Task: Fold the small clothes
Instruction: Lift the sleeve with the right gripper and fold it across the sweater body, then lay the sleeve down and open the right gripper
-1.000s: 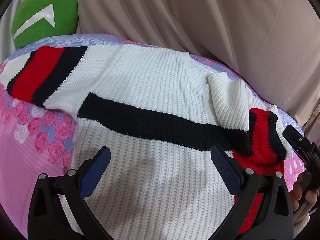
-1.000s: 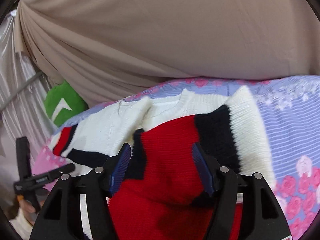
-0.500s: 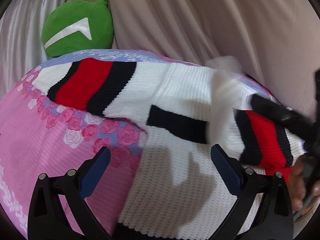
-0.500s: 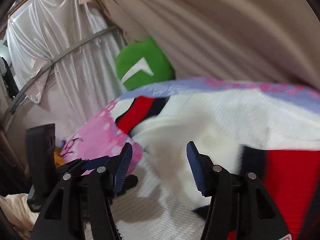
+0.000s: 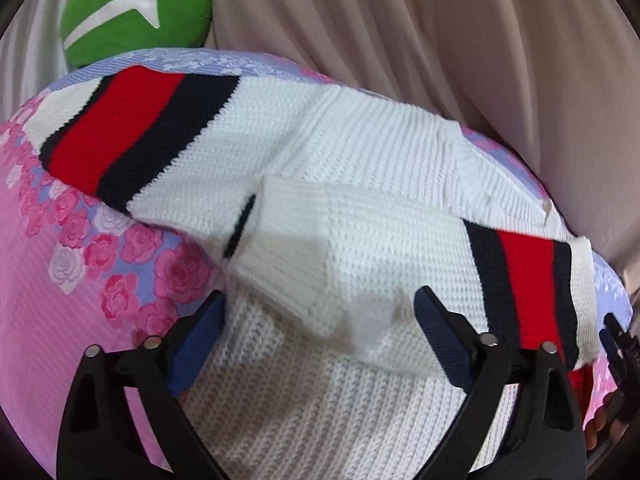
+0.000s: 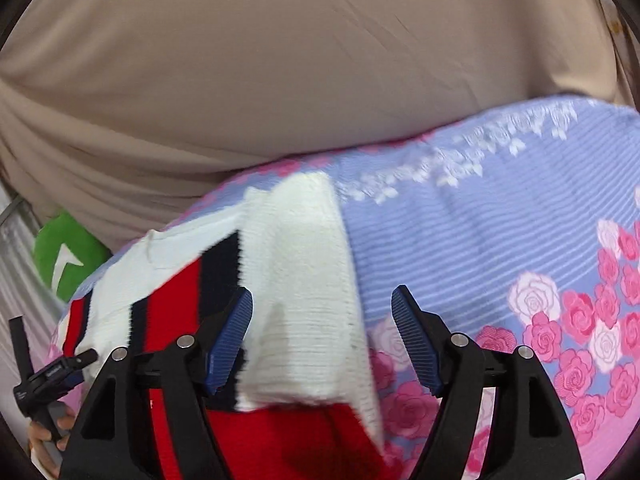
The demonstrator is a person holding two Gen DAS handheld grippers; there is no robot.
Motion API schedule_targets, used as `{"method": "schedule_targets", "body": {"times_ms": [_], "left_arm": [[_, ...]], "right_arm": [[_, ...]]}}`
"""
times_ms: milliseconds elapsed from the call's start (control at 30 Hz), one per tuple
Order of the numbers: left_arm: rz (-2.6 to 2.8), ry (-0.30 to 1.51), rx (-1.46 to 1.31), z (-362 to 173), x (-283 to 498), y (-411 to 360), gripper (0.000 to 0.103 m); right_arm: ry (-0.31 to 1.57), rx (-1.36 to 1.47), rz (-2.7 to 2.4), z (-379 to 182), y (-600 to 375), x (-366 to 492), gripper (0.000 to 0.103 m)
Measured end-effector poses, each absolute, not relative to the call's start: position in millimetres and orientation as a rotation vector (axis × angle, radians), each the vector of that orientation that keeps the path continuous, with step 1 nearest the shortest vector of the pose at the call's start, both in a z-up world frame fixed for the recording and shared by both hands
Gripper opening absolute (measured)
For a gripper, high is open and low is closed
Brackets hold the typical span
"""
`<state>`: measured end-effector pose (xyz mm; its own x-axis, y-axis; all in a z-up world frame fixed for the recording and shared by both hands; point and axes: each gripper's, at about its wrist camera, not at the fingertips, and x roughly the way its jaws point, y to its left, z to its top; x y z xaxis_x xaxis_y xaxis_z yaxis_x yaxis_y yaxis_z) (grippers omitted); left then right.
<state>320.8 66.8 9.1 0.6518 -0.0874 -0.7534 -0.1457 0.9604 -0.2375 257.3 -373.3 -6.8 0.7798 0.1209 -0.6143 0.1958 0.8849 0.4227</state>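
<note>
Currently, left wrist view: white knit sweater (image 5: 360, 152) lies spread on the floral bedspread (image 5: 60, 300), pink and lilac with rose print. One sleeve (image 5: 132, 136) stretches out flat toward the upper left, banded navy-red-navy near its cuff. The other sleeve (image 5: 420, 264) is folded across the sweater's body, its striped cuff end (image 5: 524, 288) toward the right. Left gripper (image 5: 320, 332) hovers over the lower body of the sweater, jaws spread wide, nothing between the blue pads (image 5: 440, 336) (knit visible in the gap, contact with fabric cannot be confirmed). Green cushion (image 5: 136, 8) with a white arrow mark sits at the top left against the beige curtain (image 5: 440, 60). At the right edge, part of the right gripper (image 5: 618, 348) shows, with fingers of the hand below it; its jaw state is not readable from here.

Right wrist view: right gripper (image 6: 322, 340) jaws released and apart. The folded sleeve's white cuff (image 6: 304, 280) lies below and between the pads, the navy and red stripes just left of it; a red section of the sweater (image 6: 280, 440) fills the bottom centre. Bedspread (image 6: 500, 240) runs bare to the right. Left gripper (image 6: 48, 376) visible at the lower left edge, hand beneath it. Green cushion (image 6: 68, 256) at the far left, curtain (image 6: 300, 60) behind everything.
</note>
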Motion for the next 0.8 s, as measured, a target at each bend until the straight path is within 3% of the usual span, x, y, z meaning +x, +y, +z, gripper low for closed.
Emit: {"method": "schedule_targets", "body": {"times_ms": [133, 200, 233, 300, 433, 600, 633, 667, 733, 800], "left_arm": [[0.054, 0.800, -0.251, 21, 313, 58, 0.089], [0.058, 0.778, -0.228, 27, 309, 54, 0.089], [0.056, 0.775, -0.224, 28, 310, 54, 0.089], [0.045, 0.775, -0.218, 29, 307, 52, 0.089], [-0.001, 0.773, -0.170, 23, 306, 50, 0.089], [-0.101, 0.858, -0.162, 6, 314, 26, 0.093], [-0.111, 0.890, -0.169, 0, 319, 23, 0.093], [-0.106, 0.908, -0.177, -5, 323, 22, 0.094], [-0.069, 0.880, -0.168, -4, 327, 19, 0.094], [-0.066, 0.884, -0.206, -2, 332, 19, 0.093]], "right_arm": [[0.754, 0.394, -0.042, -16, -376, 276, 0.069], [0.769, 0.322, -0.048, -16, -370, 282, 0.030], [0.766, 0.329, -0.059, -15, -377, 284, 0.016], [0.702, 0.499, -0.095, -15, -406, 270, 0.007], [0.749, 0.658, -0.126, -47, -449, 256, 0.008], [0.661, 0.562, -0.124, -18, -441, 220, 0.017], [0.655, 0.542, -0.112, -13, -439, 215, 0.025], [0.654, 0.524, -0.095, -9, -436, 212, 0.042], [0.653, 0.500, -0.084, -4, -428, 221, 0.058], [0.676, 0.457, -0.088, -3, -415, 240, 0.063]]}}
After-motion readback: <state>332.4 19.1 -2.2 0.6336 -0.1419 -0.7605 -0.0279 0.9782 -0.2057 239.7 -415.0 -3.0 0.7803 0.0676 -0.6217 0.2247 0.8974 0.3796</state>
